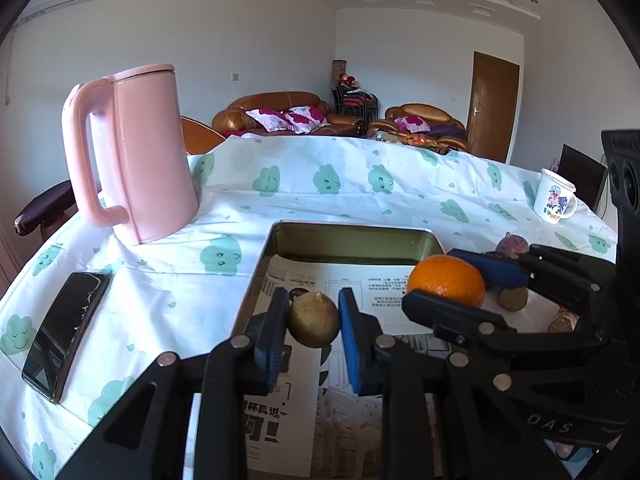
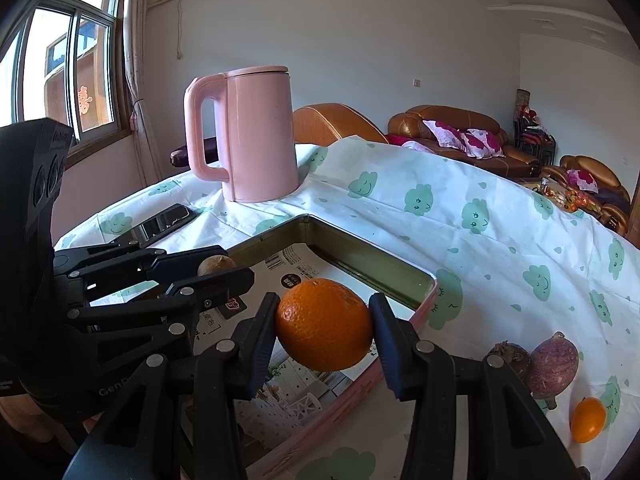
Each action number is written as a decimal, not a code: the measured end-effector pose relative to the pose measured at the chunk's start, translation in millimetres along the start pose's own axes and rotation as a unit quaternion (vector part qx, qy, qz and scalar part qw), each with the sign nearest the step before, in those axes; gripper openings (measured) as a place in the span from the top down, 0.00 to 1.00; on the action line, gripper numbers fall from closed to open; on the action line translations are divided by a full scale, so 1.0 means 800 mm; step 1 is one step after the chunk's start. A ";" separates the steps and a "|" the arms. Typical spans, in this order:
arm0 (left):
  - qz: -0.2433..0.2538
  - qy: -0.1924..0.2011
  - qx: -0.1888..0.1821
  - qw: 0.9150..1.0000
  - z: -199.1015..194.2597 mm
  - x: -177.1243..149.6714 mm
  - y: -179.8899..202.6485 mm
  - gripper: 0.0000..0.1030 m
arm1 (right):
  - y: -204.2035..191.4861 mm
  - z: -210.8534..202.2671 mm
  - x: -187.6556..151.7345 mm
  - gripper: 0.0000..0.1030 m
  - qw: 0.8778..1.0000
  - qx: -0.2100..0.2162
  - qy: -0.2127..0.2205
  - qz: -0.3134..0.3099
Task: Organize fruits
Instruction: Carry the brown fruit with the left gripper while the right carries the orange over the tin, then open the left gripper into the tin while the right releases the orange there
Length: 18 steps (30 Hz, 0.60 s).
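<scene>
The left gripper [image 1: 314,322] has its jaws closed partway on a small round brownish-green fruit [image 1: 314,320], held above the near part of the shallow rectangular metal tin lined with printed paper [image 1: 352,236]. The right gripper [image 2: 324,330] has its jaws spread wider and clamped on a round orange citrus fruit [image 2: 324,324], poised over the tin's right-hand side. By my reading the sorting has barely begun: no fruit shows lying in the tin, and both held pieces are not yet set down. Outside the tin, to its right on the cloud-print cloth over the counter [image 2: 500,240], lie a purple fig-like fruit [image 2: 554,366], a darker brownish fruit touching it [image 2: 512,360] and a small orange kumquat-like fruit [image 2: 588,420], all left to gather. Beyond the tin stands a tall pink lidded kettle [image 1: 140,152].
</scene>
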<state>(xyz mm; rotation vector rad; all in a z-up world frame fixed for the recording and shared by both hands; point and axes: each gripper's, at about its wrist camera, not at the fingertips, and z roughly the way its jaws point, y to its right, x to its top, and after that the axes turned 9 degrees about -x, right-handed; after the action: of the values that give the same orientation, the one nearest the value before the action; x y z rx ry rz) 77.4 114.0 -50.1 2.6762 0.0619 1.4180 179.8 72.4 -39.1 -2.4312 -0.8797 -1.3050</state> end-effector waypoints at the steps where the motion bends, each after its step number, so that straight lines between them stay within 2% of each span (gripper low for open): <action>1: 0.000 -0.002 0.000 1.000 0.001 0.000 -0.001 0.74 | -0.001 0.002 -0.001 0.53 1.000 0.000 -0.003 -0.001; 5: -0.001 -0.008 0.003 1.000 0.003 0.001 -0.001 0.74 | 0.000 0.005 -0.002 0.53 1.000 0.001 -0.008 0.001; 9: -0.009 -0.015 0.000 1.000 0.008 0.002 -0.006 0.74 | -0.001 0.015 -0.002 0.53 1.000 0.001 -0.030 -0.002; 18: -0.020 -0.022 -0.002 1.000 0.013 0.001 -0.011 0.75 | -0.005 0.015 -0.002 0.52 0.999 -0.002 -0.032 -0.010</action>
<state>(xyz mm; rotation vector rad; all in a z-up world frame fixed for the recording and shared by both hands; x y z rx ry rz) 86.5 121.9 -56.5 2.6861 0.1082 1.3444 184.4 80.6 -47.5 -2.4846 -0.9213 -1.2436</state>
